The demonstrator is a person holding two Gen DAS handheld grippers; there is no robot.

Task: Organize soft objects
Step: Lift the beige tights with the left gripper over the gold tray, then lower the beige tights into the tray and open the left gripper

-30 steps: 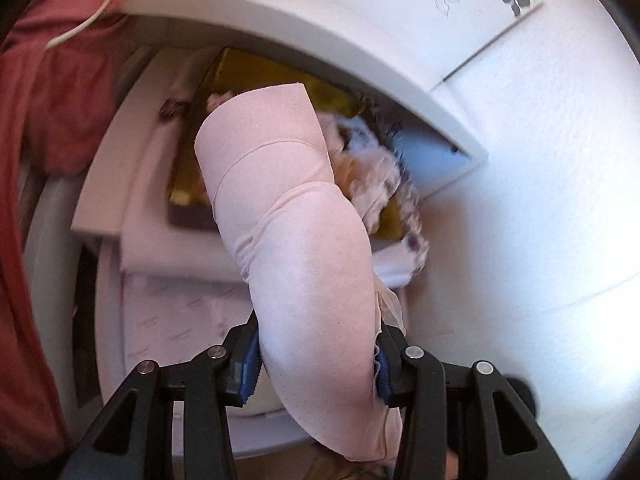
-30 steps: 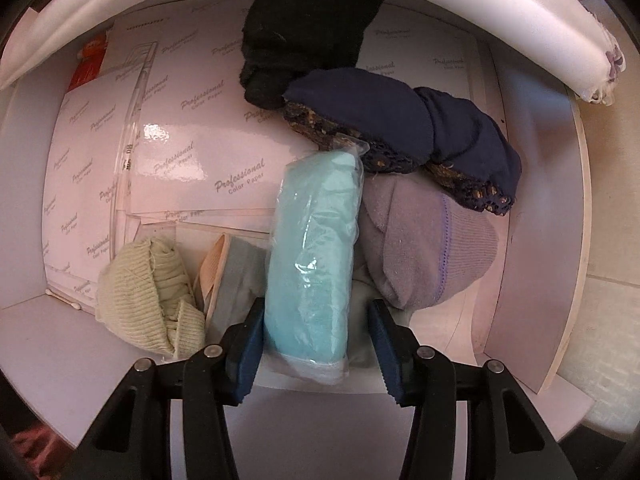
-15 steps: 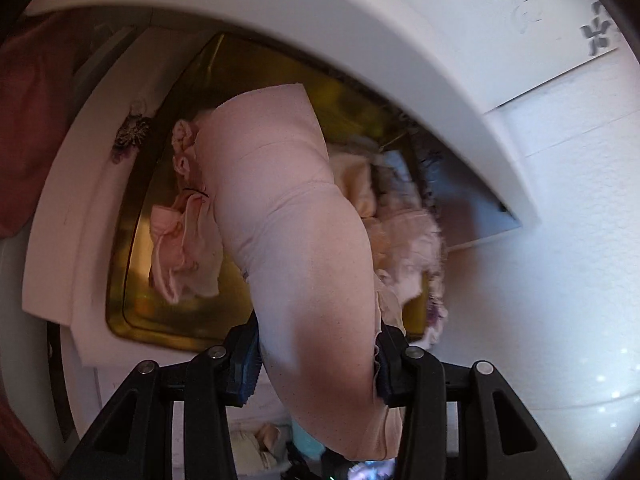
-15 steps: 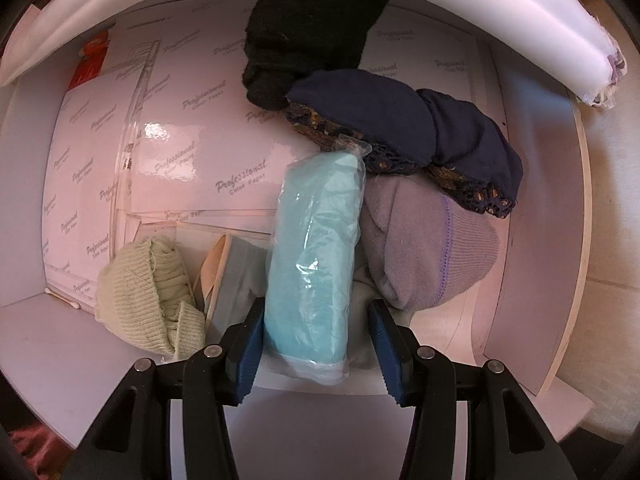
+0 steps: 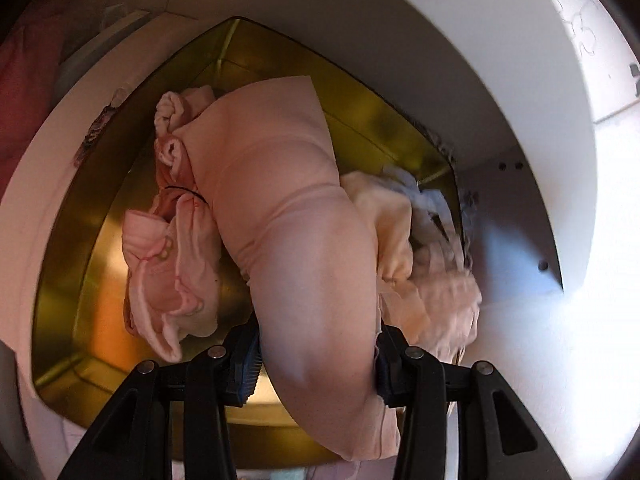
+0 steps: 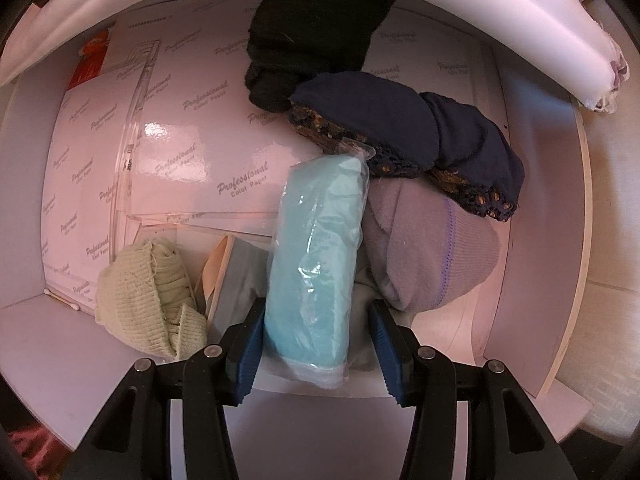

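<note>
My left gripper (image 5: 316,354) is shut on a pale pink rolled garment (image 5: 296,232) that sticks out forward between the pads. It hangs over a gold tin (image 5: 80,264) that holds pink baby clothes (image 5: 172,264) on the left and cream and white clothes (image 5: 404,232) on the right. My right gripper (image 6: 316,344) points down into a white drawer (image 6: 532,264). A teal cloth in a clear plastic bag (image 6: 320,256) lies between its fingers; the left pad is at the bag, the right pad stands apart from it.
In the drawer lie a black garment (image 6: 316,28), navy lace-edged pieces (image 6: 404,132), a lilac knit hat (image 6: 432,256), a pale green knit (image 6: 148,300) and grey cloth (image 6: 240,280) on printed paper. A white shelf edge (image 5: 460,52) arches over the tin. Red cloth (image 5: 24,80) hangs at the far left.
The left gripper with the pink roll has come down and closer to the gold tin, which now fills its view. The right gripper and the drawer's contents have not moved.
</note>
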